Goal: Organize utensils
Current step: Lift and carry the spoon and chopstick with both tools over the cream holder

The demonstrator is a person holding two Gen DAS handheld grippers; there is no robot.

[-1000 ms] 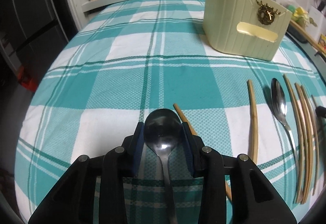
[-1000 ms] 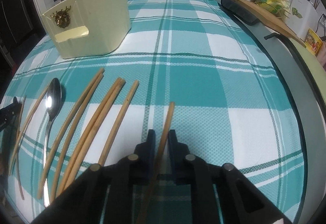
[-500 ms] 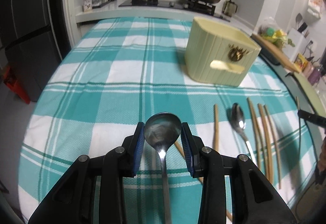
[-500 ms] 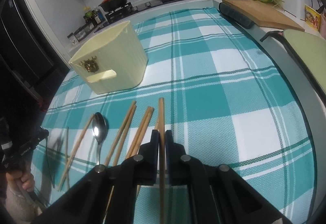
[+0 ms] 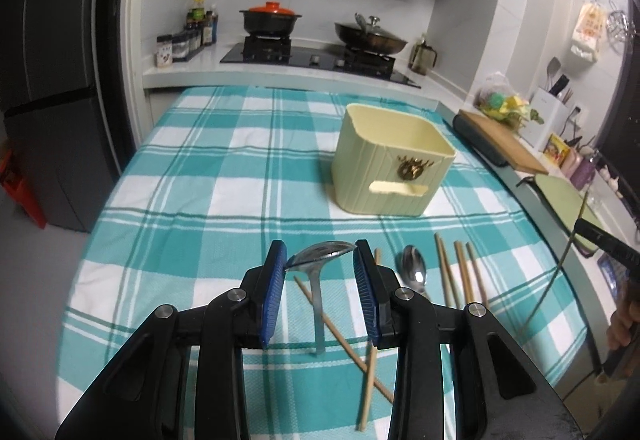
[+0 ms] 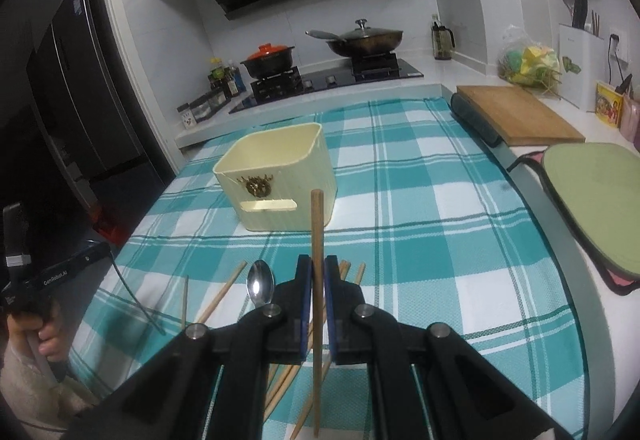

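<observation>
My left gripper (image 5: 320,260) is shut on a metal spoon (image 5: 320,254) by its bowl and holds it above the checked tablecloth, handle hanging down. My right gripper (image 6: 317,274) is shut on a wooden chopstick (image 6: 317,236), held upright above the cloth. The cream utensil holder (image 5: 390,159) stands open-topped further back; it also shows in the right wrist view (image 6: 280,175). A second spoon (image 5: 415,272) and several chopsticks (image 5: 460,272) lie on the cloth below the grippers.
A wooden cutting board (image 6: 516,113) and a green mat (image 6: 596,195) lie on the counter to the right. A stove with a red-lidded pot (image 5: 271,19) and a wok (image 5: 370,35) is at the back. A dark fridge (image 5: 48,99) stands at the left.
Both grippers have risen well above the table with their loads. The spoon has tilted so its bowl lies flat between the left fingers. The chopstick now stands upright.
</observation>
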